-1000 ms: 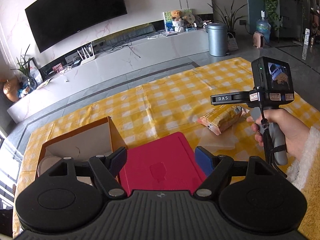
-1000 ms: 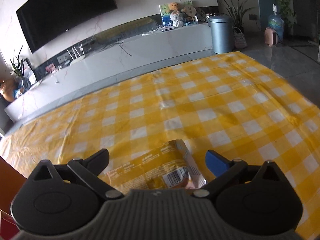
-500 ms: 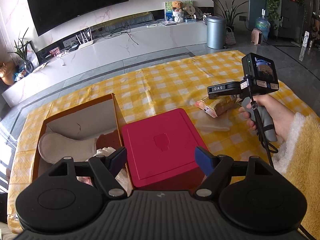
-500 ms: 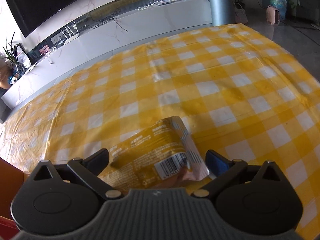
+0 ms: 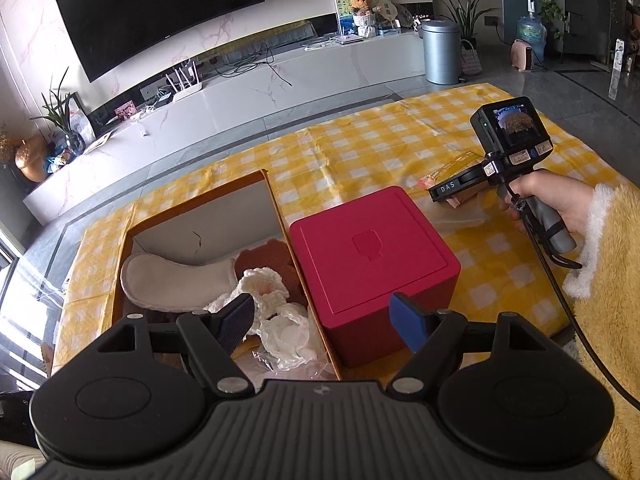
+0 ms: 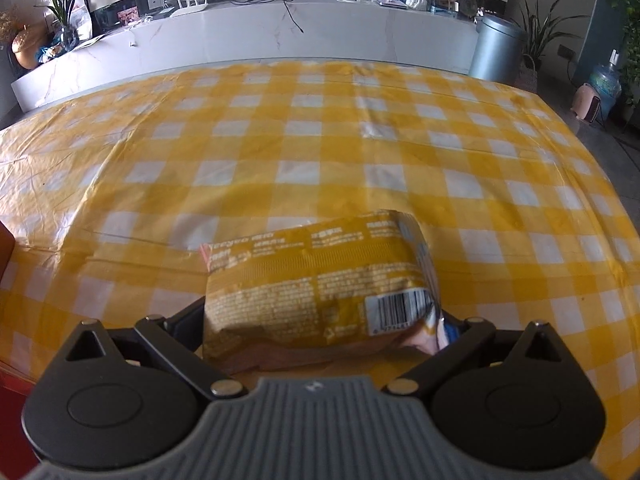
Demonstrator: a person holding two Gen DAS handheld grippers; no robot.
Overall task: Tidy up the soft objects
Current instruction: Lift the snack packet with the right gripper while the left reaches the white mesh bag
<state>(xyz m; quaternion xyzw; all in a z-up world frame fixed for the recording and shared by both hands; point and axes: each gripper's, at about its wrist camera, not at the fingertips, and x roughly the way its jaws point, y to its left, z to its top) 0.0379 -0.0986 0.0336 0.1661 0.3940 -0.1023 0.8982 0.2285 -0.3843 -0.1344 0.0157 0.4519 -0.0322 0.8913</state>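
Observation:
A yellow snack packet [image 6: 316, 280] lies on the yellow checked tablecloth [image 6: 280, 152]. My right gripper [image 6: 320, 320] is low over it and open. The packet sits between the jaws and hides both fingertips. In the left wrist view a hand holds that right gripper [image 5: 450, 190] over the packet [image 5: 456, 164], right of the red box. My left gripper [image 5: 324, 322] hangs open and empty above an open cardboard box [image 5: 276, 204]. The box holds a white insole-shaped pad [image 5: 172, 280], a white crocheted piece [image 5: 266, 284] and a brown soft item [image 5: 268, 254].
A closed red box [image 5: 372, 256] stands against the cardboard box's right wall. Crumpled clear plastic [image 5: 288, 336] lies in the box's near corner. A fluffy yellow sleeve [image 5: 608, 264] fills the right edge. The cloth's far edge meets grey floor and a white TV bench [image 5: 280, 76].
My left gripper drew back, bringing the cardboard box's contents into view. My right gripper rolled and sank onto the packet, which now lies between its jaws and covers the fingertips.

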